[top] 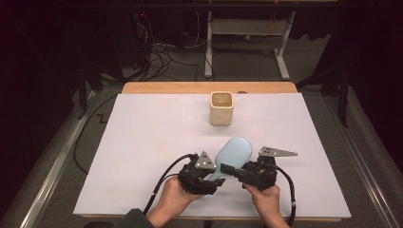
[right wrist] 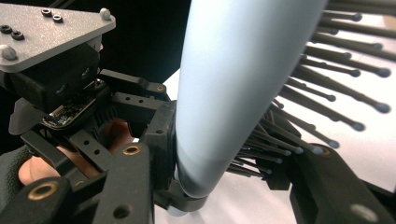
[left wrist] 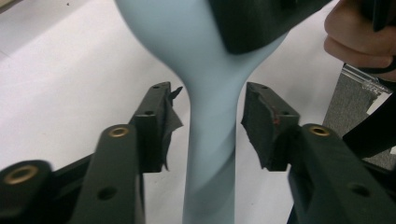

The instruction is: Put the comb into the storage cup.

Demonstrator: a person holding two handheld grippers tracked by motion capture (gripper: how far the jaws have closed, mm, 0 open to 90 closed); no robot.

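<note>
While the high view sets the pale blue hairbrush [top: 232, 154] near the front middle of the table, lifted between the two hands, it leaves the grips themselves too small to read. The left gripper [top: 202, 176] sits at the brush's handle end and the right gripper [top: 247, 172] at the lower edge of its oval head, each held by a hand coming in from the near side.

The left gripper view settles one side: the handle [left wrist: 210, 154] runs straight up between the two black jaws, yet a gap of white table shows on either side of it — the jaws stand spread and press on nothing. At the top of that view the other gripper's dark jaw overlaps the brush head.

The right gripper view shows what the others do not: the smooth back of the brush head [right wrist: 233, 88] lies against one jaw and the dark, ball-tipped bristles [right wrist: 299, 135] against the other, so this gripper pinches the head.

A white sheet [top: 142, 156] covers the table, whose wooden edge [top: 157, 88] shows at the far side. Well beyond the brush a cream square cup [top: 221, 109] stands upright — behind it, a dark room with cables on a grey floor and a white table frame [top: 247, 33]
</note>
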